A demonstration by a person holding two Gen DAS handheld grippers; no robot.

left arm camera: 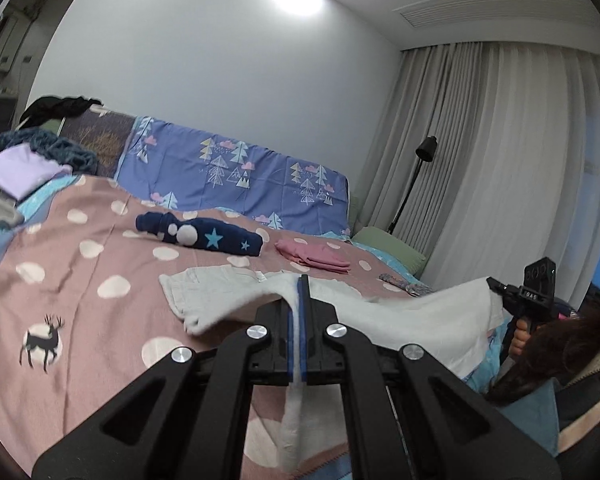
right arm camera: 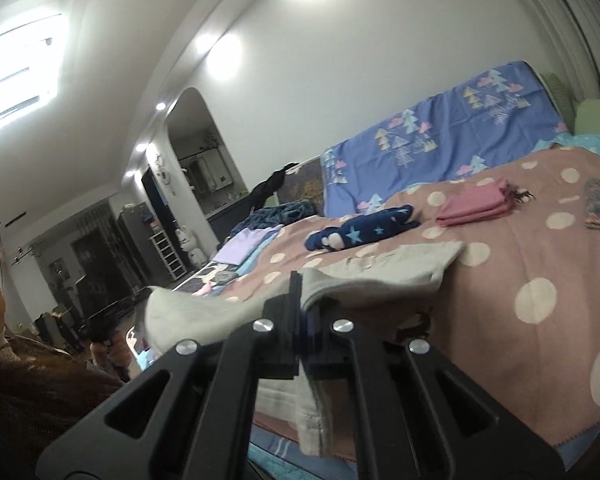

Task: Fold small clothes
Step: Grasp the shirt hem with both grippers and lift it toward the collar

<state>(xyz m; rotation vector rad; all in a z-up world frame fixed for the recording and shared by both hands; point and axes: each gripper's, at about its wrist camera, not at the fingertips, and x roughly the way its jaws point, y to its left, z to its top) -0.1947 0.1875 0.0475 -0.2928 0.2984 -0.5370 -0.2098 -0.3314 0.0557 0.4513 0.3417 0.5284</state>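
A small white garment (left arm camera: 220,296) is stretched above the near edge of a pink dotted blanket (left arm camera: 100,240) on the bed. My left gripper (left arm camera: 302,280) is shut on one edge of it; cloth hangs down between its jaws. My right gripper (right arm camera: 300,280) is shut on the other edge of the same white garment (right arm camera: 380,272). The right gripper also shows in the left wrist view (left arm camera: 500,288) at the right, gripping the cloth's far end. The garment's far part rests on the blanket.
On the blanket lie a navy star-print garment (left arm camera: 204,234), a folded pink piece (left arm camera: 312,258) and a patterned piece (left arm camera: 406,286). A pile of clothes (left arm camera: 20,172) sits at the far left. A floor lamp (left arm camera: 414,184) and curtains stand right.
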